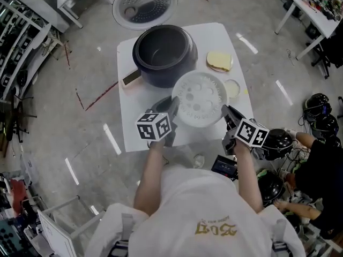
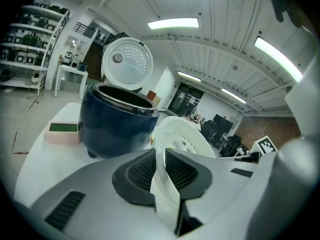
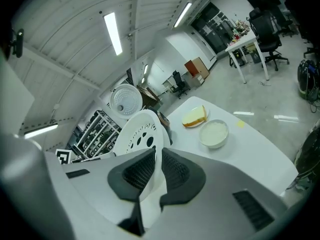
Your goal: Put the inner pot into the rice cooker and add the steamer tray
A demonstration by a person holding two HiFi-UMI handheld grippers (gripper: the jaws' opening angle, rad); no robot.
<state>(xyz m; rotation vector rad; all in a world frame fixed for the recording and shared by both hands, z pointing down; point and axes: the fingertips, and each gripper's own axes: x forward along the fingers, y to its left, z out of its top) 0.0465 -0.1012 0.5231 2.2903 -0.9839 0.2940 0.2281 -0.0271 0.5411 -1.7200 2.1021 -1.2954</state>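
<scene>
The white steamer tray (image 1: 200,98), round with holes, hangs above the white table (image 1: 128,127), just in front of the rice cooker. My left gripper (image 1: 172,107) is shut on the steamer tray's (image 2: 182,141) left rim. My right gripper (image 1: 225,111) is shut on the steamer tray's (image 3: 137,131) right rim. The dark rice cooker (image 1: 163,55) stands open at the table's far side with the dark inner pot (image 1: 161,50) seated inside. The cooker's lid (image 1: 144,4) is swung back. The rice cooker (image 2: 117,121) fills the left of the left gripper view, its lid (image 2: 127,63) upright.
A plate with a yellow slab (image 1: 219,61) and a small white bowl (image 1: 232,88) sit on the table's right side. A pink-and-green block (image 2: 63,130) lies left of the cooker. Helmets (image 1: 319,108) and a seated person (image 1: 321,181) are at the right.
</scene>
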